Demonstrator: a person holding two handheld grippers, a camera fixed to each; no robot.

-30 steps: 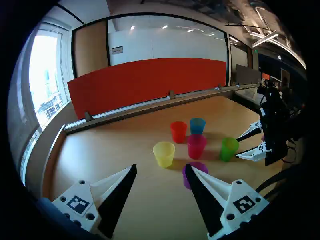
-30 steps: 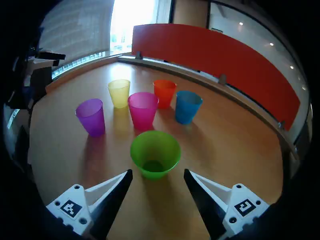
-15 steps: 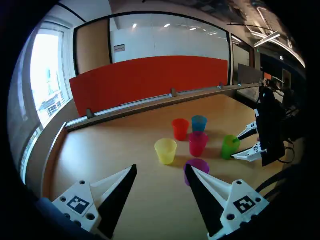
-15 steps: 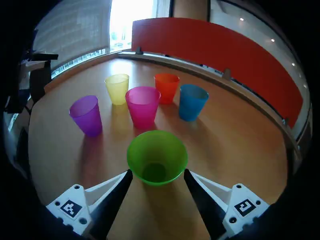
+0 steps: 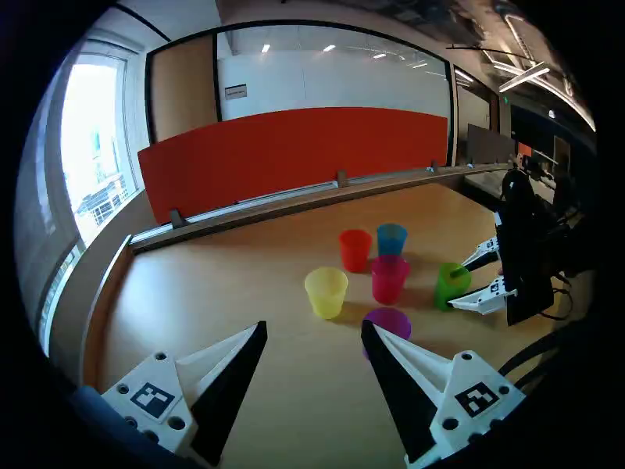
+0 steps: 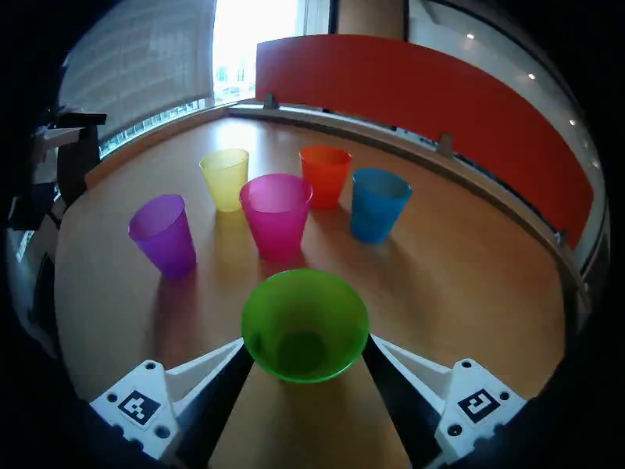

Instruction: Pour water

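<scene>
The right tongs (image 6: 305,342) sit wide around the green cup (image 6: 305,313) on the tabletop (image 6: 469,297). Squeeze too hard and it may squash or tip (it looks light). The left tongs (image 5: 312,327) are wide, empty.

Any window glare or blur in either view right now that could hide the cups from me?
Left gripper view: the window is blown out white, yet the cups are sharp; the table edge bows from the fisheye. Right gripper view: a pale glare patch sits on the table's far side, behind the cups; the green cup is crisp, soft shadows falling toward the camera.
</scene>
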